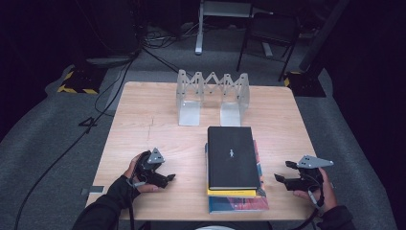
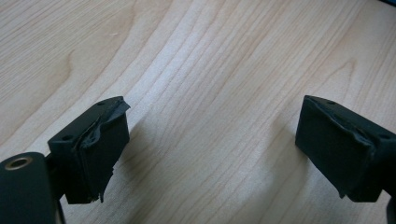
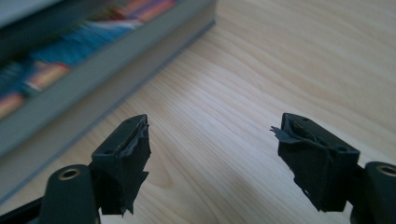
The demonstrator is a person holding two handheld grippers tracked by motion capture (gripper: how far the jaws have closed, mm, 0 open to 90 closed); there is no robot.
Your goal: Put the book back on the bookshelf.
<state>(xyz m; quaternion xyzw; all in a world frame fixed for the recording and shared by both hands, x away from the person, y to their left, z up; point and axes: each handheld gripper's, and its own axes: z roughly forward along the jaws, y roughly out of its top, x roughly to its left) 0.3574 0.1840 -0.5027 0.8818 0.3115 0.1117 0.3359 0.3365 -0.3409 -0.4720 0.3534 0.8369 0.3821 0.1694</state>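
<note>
Light wooden table (image 1: 143,120) standing on grey carpet (image 1: 43,143), its surroundings fading into darkness. Black chair (image 1: 268,33) and a pale desk leg (image 1: 199,28) sitting beyond the table's far edge. Black cables (image 1: 72,139) trailing across the floor past yellow-black hazard-striped bases (image 1: 76,81).

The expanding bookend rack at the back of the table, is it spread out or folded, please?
Spread out: the rack shows its zigzag lattice stretched between two upright end plates that stand well apart.

both hands rest low, the left claw (image 1: 168,178) and right claw (image 1: 282,171) gaping wide, tips pointing inward toward each other.
</note>
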